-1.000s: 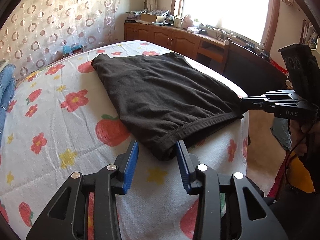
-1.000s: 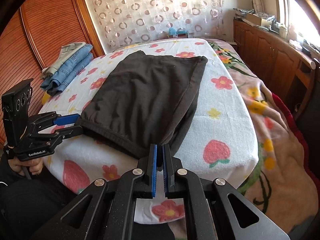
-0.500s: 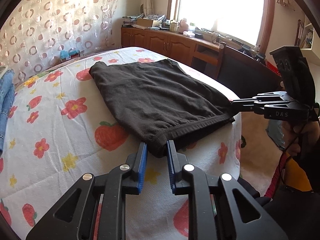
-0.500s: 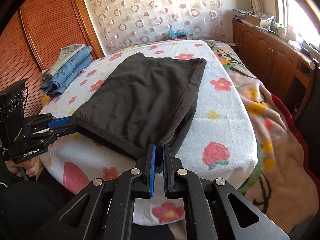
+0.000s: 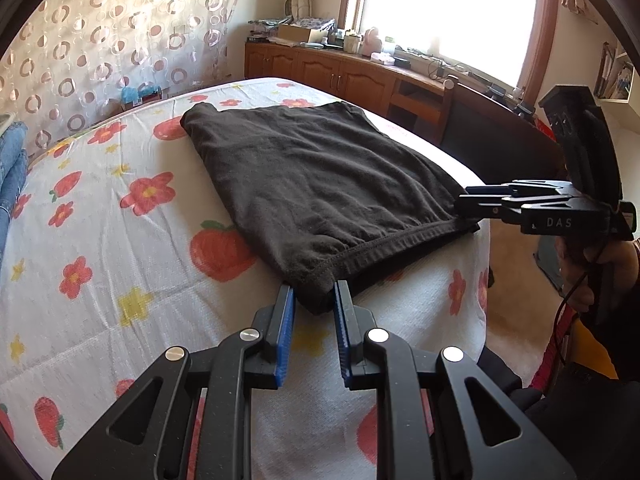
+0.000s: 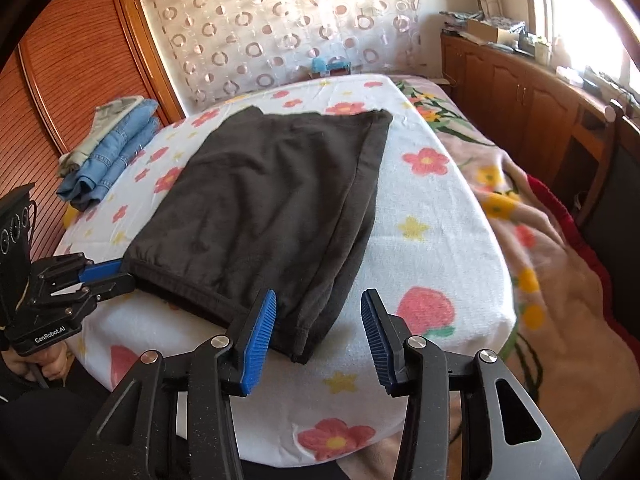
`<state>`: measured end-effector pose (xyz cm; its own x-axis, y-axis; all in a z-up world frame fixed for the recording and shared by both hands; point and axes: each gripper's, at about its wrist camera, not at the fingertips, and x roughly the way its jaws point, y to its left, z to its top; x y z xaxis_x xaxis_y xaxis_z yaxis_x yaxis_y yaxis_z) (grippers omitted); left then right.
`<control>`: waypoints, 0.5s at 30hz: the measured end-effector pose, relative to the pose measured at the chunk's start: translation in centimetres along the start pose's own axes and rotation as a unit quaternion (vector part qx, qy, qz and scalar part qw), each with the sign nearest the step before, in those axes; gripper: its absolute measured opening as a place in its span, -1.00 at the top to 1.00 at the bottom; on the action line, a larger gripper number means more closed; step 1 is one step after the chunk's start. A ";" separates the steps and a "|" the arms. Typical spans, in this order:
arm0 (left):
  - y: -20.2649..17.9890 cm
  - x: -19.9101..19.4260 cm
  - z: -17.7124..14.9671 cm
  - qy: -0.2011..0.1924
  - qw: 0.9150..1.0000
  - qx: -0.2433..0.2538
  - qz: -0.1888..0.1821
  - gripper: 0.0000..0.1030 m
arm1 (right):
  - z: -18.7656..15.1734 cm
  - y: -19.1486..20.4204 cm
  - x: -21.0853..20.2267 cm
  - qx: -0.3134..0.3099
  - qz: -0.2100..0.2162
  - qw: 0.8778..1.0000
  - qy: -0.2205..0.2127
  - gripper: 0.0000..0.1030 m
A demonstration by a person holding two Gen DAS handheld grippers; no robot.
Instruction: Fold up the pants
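The black pants (image 5: 320,184), soft, limp and light, lie folded on the bed (image 5: 100,248); the left tool (image 5: 314,300) pinches one waistband corner, the right tool (image 6: 318,320) is opening around the other, best regripped there.

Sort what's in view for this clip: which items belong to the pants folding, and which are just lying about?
Part of the job:
- black pants, folded on the bed
- left claw, closed on one near corner
- right claw, opening, other corner lying loose between its pads
- flowered bed cover, the work surface

Lying about:
- stack of jeans
- clutter on the wooden cabinets
- blue item by the curtain
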<state>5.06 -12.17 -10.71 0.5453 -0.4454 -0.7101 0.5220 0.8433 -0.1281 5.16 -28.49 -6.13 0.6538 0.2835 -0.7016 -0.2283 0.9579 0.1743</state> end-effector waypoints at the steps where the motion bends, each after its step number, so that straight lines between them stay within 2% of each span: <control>1: 0.0 0.0 -0.1 0.001 1.000 0.000 0.000 0.60 | -0.1 0.1 0.2 0.000 0.000 1.000 0.004 0.10; 12: 0.1 0.3 -0.1 0.002 1.000 -0.003 0.002 0.59 | -0.2 1.1 0.9 -0.031 -0.015 0.999 -0.004 0.10; 15: 0.2 0.4 -0.1 0.000 1.000 -0.003 0.004 0.53 | -0.2 1.1 0.9 -0.035 -0.012 0.999 -0.005 0.28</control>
<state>5.30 -12.18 -11.02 0.5489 -0.4388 -0.7114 0.5132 0.8487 -0.1275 5.34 -27.22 -6.76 0.6667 0.2615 -0.6980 -0.2622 0.9589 0.1088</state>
